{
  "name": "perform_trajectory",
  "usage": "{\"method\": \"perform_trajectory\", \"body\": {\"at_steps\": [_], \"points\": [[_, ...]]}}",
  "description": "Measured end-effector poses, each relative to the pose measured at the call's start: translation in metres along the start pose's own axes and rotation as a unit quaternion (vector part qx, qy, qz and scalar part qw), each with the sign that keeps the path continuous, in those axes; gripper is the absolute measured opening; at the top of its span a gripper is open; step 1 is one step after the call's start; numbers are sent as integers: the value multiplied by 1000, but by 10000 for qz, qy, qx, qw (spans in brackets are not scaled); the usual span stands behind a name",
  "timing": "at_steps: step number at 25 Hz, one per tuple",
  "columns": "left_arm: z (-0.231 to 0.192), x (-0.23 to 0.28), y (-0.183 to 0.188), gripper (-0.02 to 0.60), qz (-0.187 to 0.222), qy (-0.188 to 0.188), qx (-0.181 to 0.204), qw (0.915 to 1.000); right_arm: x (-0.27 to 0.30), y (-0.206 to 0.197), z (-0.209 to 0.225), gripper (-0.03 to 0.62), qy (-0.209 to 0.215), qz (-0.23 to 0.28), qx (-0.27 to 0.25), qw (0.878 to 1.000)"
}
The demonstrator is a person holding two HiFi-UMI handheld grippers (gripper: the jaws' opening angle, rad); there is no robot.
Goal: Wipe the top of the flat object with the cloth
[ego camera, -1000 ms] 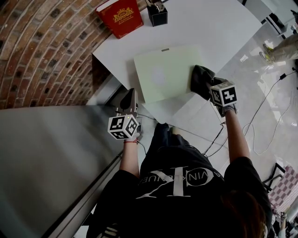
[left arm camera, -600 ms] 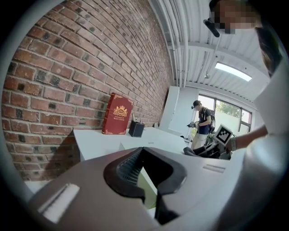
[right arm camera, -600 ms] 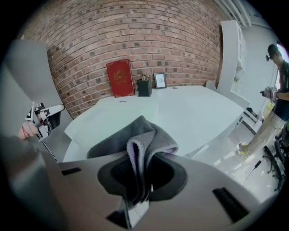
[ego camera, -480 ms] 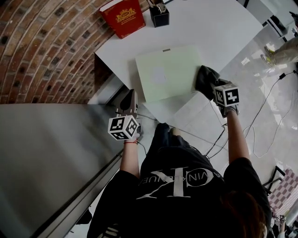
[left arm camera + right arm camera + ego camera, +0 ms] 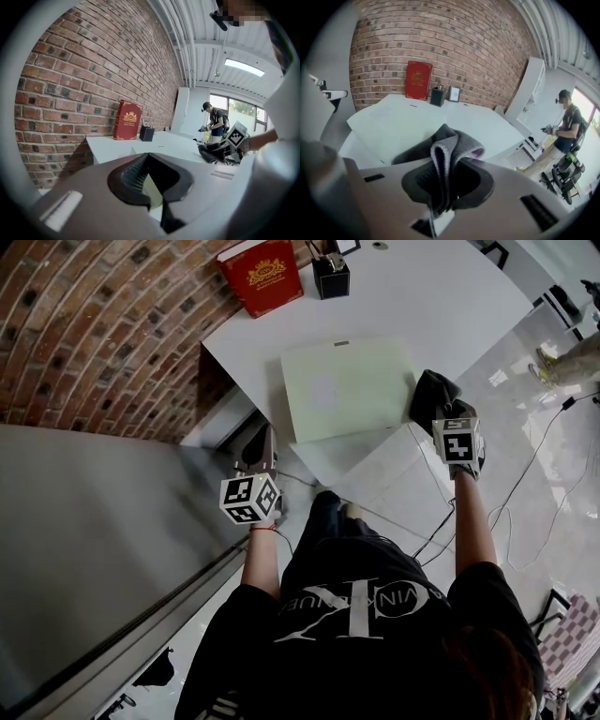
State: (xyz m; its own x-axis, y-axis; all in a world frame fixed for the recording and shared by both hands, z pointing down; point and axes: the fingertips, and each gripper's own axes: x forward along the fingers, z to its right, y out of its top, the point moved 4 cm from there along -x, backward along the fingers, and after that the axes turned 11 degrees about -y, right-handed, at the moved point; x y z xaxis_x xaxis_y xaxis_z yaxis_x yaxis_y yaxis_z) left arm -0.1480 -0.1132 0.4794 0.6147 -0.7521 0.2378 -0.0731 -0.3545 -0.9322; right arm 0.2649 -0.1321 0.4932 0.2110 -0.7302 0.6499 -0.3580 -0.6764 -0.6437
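A pale green flat object [image 5: 346, 388] lies on the white table [image 5: 450, 296]; it also shows as a pale sheet [image 5: 398, 124] in the right gripper view. My right gripper [image 5: 441, 409] is shut on a dark grey cloth [image 5: 431, 390], bunched between the jaws [image 5: 450, 154], just off the flat object's right edge near the table's front corner. My left gripper [image 5: 265, 448] is shut and empty, held off the table's front left edge, below the flat object. In the left gripper view the closed jaws point toward the table, and the cloth [image 5: 213, 152] appears at the right.
A red book [image 5: 264, 276] leans at the brick wall [image 5: 94, 334] beside a black pen holder [image 5: 330, 276]. A small picture frame [image 5: 454, 93] stands next to it. Cables [image 5: 534, 493] trail over the glossy floor. Another person [image 5: 562, 129] stands in the background.
My right gripper with the cloth has slid rightward off the flat object's right edge. The left gripper has stayed where it was.
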Motion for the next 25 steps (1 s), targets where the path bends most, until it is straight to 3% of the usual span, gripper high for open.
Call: {"method": "perform_trajectory", "body": {"at_steps": [8,15,25], "points": [[1,-4,13,12,89,141,110,9998,-30,40,20,57,-140,885,716,9934],[3,-3,30,12,323,160,192,9992,-51,76,8,57,257,1572,1113,9809],[6,-7,65,11,684,208,256,9971,-82,114,-7,57,765,2236,1222,9640]]}}
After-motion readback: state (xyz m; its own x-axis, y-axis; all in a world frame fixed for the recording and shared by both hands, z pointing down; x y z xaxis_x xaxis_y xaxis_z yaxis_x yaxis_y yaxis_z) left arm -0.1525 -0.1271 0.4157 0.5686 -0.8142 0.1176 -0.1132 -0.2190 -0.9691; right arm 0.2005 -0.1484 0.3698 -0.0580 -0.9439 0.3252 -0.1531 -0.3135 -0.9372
